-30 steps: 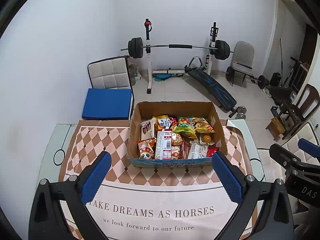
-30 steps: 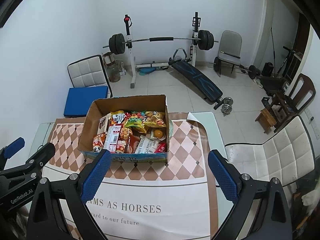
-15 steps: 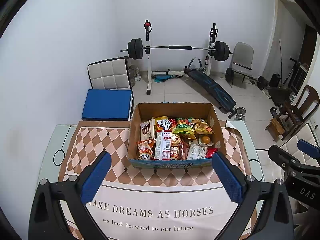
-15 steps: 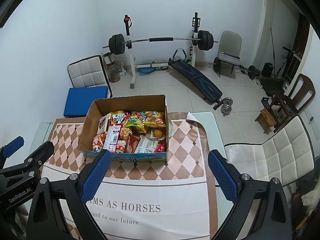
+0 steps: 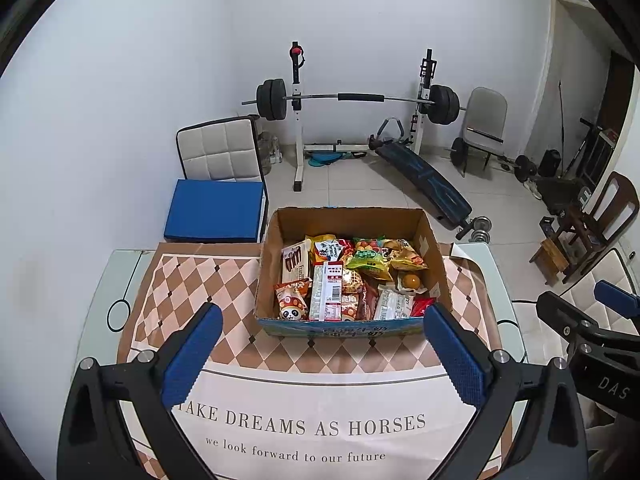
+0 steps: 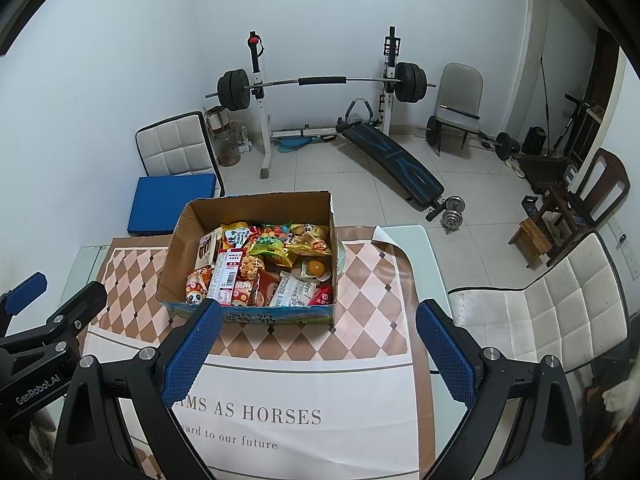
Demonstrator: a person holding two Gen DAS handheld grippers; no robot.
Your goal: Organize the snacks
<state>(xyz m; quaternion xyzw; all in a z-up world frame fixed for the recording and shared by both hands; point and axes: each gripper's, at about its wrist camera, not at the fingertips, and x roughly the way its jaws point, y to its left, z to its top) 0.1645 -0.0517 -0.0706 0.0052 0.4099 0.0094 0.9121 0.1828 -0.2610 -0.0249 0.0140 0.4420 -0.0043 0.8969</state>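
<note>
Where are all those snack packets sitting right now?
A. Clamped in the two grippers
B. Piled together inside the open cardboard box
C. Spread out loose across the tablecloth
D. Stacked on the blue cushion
B: the snack packets lie heaped inside the cardboard box on the tablecloth, while the left gripper and the right gripper are both open and empty.

We look forward and down from both wrists, above the near table edge — the left view facing the cardboard box [image 5: 348, 276] squarely, the right from further right. Both share box, tablecloth [image 6: 372, 280] and barbell rack [image 5: 356, 100].
</note>
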